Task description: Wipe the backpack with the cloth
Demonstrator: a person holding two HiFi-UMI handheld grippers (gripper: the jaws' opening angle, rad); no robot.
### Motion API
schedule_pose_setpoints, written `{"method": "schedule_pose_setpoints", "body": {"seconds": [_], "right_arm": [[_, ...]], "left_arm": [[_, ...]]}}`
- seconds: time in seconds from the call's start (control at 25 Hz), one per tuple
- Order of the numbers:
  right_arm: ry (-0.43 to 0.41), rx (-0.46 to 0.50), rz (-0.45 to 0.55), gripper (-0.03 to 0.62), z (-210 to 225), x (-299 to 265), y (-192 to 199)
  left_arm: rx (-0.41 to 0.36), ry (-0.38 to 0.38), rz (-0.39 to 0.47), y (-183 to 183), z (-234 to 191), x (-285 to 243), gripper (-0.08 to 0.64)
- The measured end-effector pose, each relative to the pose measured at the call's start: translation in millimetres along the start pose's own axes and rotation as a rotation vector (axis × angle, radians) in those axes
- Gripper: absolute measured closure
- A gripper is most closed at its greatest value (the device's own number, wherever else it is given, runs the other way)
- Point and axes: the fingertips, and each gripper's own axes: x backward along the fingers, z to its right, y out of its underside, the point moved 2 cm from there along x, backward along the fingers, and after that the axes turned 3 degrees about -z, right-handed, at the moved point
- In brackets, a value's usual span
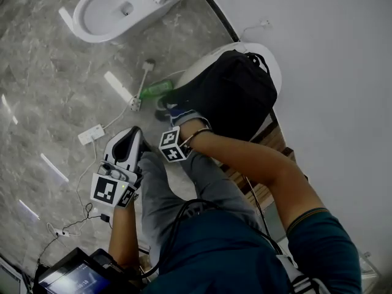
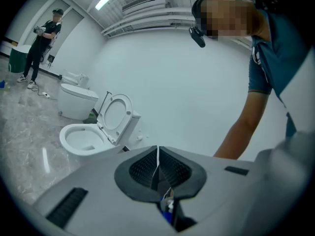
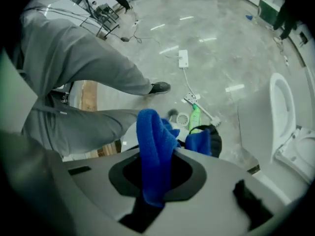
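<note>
At the far left of my head view a power strip (image 1: pixel 90 133) and its cable lie on the marble floor (image 1: pixel 49 90), well apart from the work; the open toilet (image 1: pixel 116 8) stands beyond them, unused. My left gripper (image 1: pixel 133 133) hangs low beside my knee; the left gripper view shows its jaws closed flat on each other with nothing between them, pointing at the bare wall. I judge it is parked out of the way, since wiping needs only one tool. Next comes a green bottle (image 1: pixel 156 89), lying on the floor just beside the backpack's low end. My right gripper (image 1: pixel 177 118) is stretched forward, jaws clamped on the blue cloth (image 3: pixel 153 132); the cloth is bunched through them with a thick fold standing proud of the tips, giving a soft pad to press with rather than hard plastic. The black backpack (image 1: pixel 236 94) lies furthest right, on a white rounded fixture (image 1: pixel 199 68), probably a closed toilet, against the wall; that raises it within easy reach. The cloth's free end appears to touch the backpack's near corner; I judge the wipe is near its start, with the broad top panel to be covered.
</note>
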Motion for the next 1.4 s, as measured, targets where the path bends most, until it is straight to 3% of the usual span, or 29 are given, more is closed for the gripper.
{"method": "schedule_pose_setpoints", "body": {"seconds": [0.08,0.16,0.24,0.36,0.44,0.52,0.64,0.68,0.72,0.8,0.92,1.12,1.2,1.28,1.32,1.4], "right_arm": [[-0.021,-0.033,0.000,0.535,-6,-9,-17],[-0.017,-0.129,0.042,0.535,1,-7,-22],[0.032,-0.276,0.160,0.535,7,7,-22],[0.189,-0.519,0.382,0.535,-9,27,-13],[0.207,-0.712,0.461,0.535,-38,22,-7],[0.081,-1.035,0.570,0.535,-65,-2,-6],[-0.253,-1.828,0.914,0.535,-76,-45,2],[-0.330,-2.052,1.029,0.535,-71,-50,7],[-0.370,-2.207,1.119,0.535,-66,-51,11],[-0.370,-2.378,1.209,0.535,-70,-51,14],[-0.333,-2.557,1.172,0.535,-109,-70,35],[-0.289,-2.825,0.894,0.535,-205,-130,99],[-0.281,-2.932,0.824,0.535,-231,-148,117],[-0.289,-2.978,0.769,0.535,-247,-155,130],[-0.269,-3.005,0.759,0.535,-252,-154,139],[-0.128,-3.069,0.829,0.535,-255,-141,175]], "left_arm": [[-0.003,0.006,0.001,-3,-5,1,0.543],[-0.007,0.013,0.000,-7,-11,3,0.543],[0.000,0.013,-0.007,-8,-19,4,0.543],[0.008,0.028,-0.032,-2,-23,6,0.543],[0.007,0.047,-0.054,4,-23,6,0.543],[0.004,0.062,-0.076,8,-22,4,0.543],[-0.016,0.096,-0.114,14,-19,-5,0.543],[-0.025,0.109,-0.125,15,-16,-8,0.543],[-0.035,0.121,-0.135,16,-13,-11,0.543],[-0.056,0.146,-0.156,17,-6,-16,0.543],[-0.081,0.193,-0.179,16,5,-26,0.543],[-0.085,0.223,-0.183,16,20,-39,0.543],[-0.079,0.226,-0.179,16,23,-41,0.543],[-0.079,0.226,-0.177,15,24,-40,0.543],[-0.080,0.224,-0.178,15,23,-39,0.543],[-0.080,0.210,-0.180,15,19,-36,0.543]]}}
